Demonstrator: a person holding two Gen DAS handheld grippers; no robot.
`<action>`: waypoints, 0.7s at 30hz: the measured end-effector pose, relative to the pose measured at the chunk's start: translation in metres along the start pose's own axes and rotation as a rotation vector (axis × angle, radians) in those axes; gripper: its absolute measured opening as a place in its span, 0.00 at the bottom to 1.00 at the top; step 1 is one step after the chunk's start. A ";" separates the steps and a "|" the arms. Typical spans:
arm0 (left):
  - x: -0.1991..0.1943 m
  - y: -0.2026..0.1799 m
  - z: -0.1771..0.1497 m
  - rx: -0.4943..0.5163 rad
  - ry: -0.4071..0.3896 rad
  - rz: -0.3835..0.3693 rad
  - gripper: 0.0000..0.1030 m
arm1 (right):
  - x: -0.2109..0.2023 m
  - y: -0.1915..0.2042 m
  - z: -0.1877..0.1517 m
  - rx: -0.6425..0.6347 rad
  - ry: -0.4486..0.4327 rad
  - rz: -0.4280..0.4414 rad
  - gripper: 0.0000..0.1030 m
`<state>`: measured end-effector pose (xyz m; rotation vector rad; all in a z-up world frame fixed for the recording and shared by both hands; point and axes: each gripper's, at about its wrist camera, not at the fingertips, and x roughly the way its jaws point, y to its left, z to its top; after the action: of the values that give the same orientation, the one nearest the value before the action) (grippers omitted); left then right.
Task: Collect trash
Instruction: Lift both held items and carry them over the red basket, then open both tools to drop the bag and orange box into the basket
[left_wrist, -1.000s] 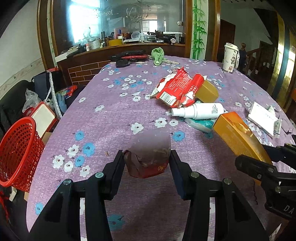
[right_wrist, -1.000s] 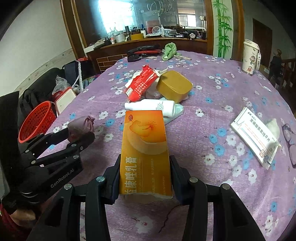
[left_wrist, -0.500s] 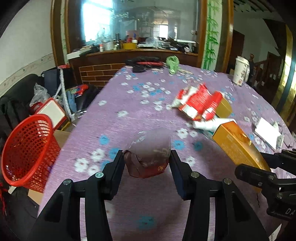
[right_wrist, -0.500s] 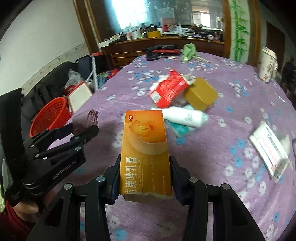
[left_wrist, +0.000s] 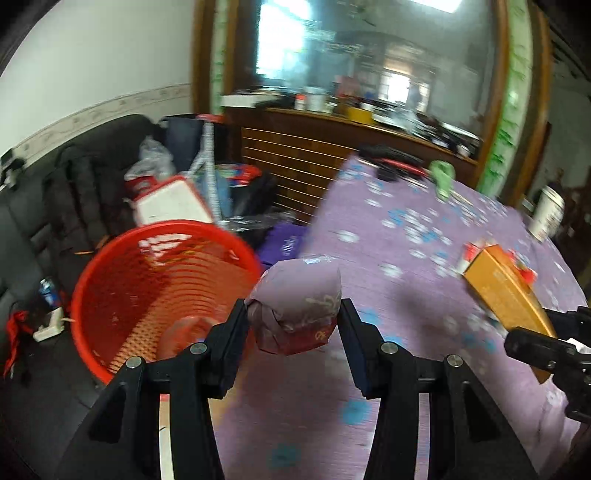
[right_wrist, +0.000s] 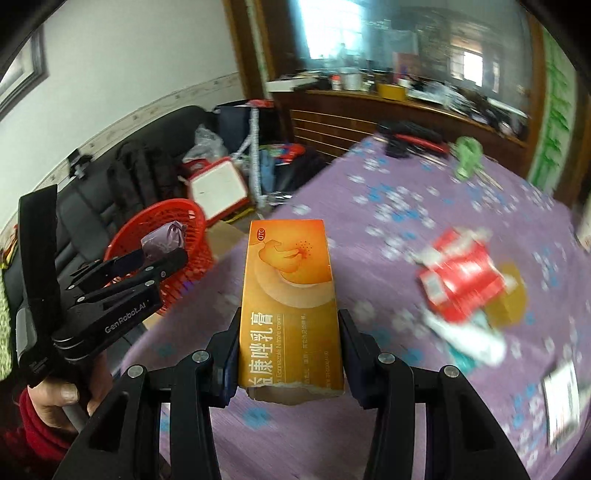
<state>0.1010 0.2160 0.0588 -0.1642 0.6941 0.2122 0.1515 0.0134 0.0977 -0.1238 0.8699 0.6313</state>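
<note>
My left gripper (left_wrist: 293, 328) is shut on a crumpled purple and red wrapper (left_wrist: 295, 302), held in the air at the table's left edge, just right of the red mesh basket (left_wrist: 147, 288). From the right wrist view the left gripper (right_wrist: 155, 254) and wrapper (right_wrist: 164, 240) sit in front of the basket (right_wrist: 173, 229). My right gripper (right_wrist: 288, 343) is shut on an orange medicine box (right_wrist: 290, 295), held above the purple flowered tablecloth (right_wrist: 369, 240); the box also shows in the left wrist view (left_wrist: 506, 291).
On the table lie a red packet (right_wrist: 461, 277), a white spray bottle (right_wrist: 469, 339), a tan box (right_wrist: 509, 302), a white leaflet (right_wrist: 561, 398), a green cloth (right_wrist: 467, 155) and a paper cup (left_wrist: 548, 214). Bags and a black sofa (left_wrist: 74, 192) stand behind the basket.
Both grippers have swung left with their loads. The basket now looms large beside the left gripper, and the table trash has slid to the right of both views.
</note>
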 end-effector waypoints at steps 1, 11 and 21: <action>0.001 0.012 0.002 -0.016 -0.003 0.020 0.46 | 0.004 0.007 0.005 -0.010 0.002 0.012 0.49; 0.013 0.104 0.008 -0.122 0.016 0.149 0.46 | 0.068 0.084 0.055 -0.092 0.044 0.160 0.49; 0.028 0.129 0.006 -0.162 0.028 0.168 0.48 | 0.131 0.115 0.083 -0.056 0.083 0.250 0.50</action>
<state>0.0933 0.3461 0.0352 -0.2646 0.7189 0.4288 0.2049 0.1969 0.0715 -0.0924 0.9561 0.8894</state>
